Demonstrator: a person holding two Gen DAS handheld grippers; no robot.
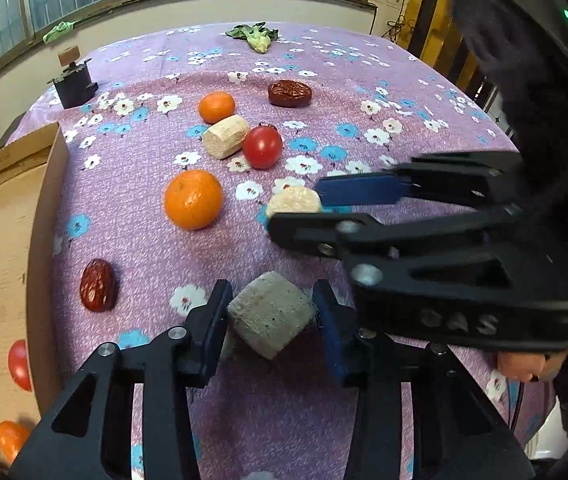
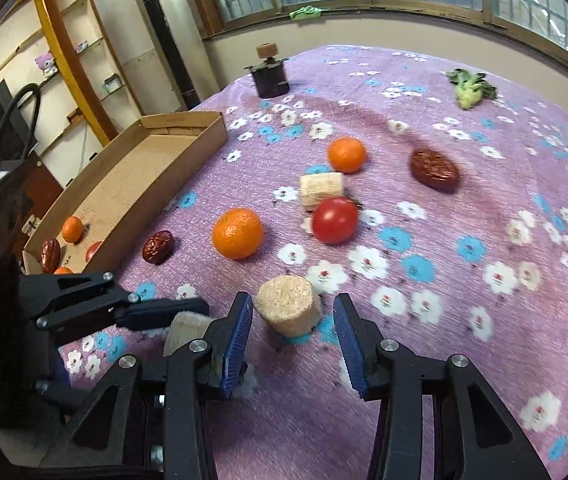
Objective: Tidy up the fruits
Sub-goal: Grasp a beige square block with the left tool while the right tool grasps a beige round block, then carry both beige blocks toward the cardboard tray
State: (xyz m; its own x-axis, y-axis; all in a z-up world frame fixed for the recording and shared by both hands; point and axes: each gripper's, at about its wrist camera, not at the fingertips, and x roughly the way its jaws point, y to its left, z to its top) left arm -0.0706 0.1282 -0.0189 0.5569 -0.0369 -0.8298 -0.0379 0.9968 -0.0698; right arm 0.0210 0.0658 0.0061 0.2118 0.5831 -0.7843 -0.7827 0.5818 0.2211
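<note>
A purple flowered tablecloth point(image 2: 464, 340) covers the table, and on it stand a small black device point(image 2: 269, 76) with a round wooden knob near the far edge, a green leafy vegetable point(image 2: 470, 88) well apart from it, while a tall grey cylinder appliance point(image 2: 167, 36) stands behind.
</note>
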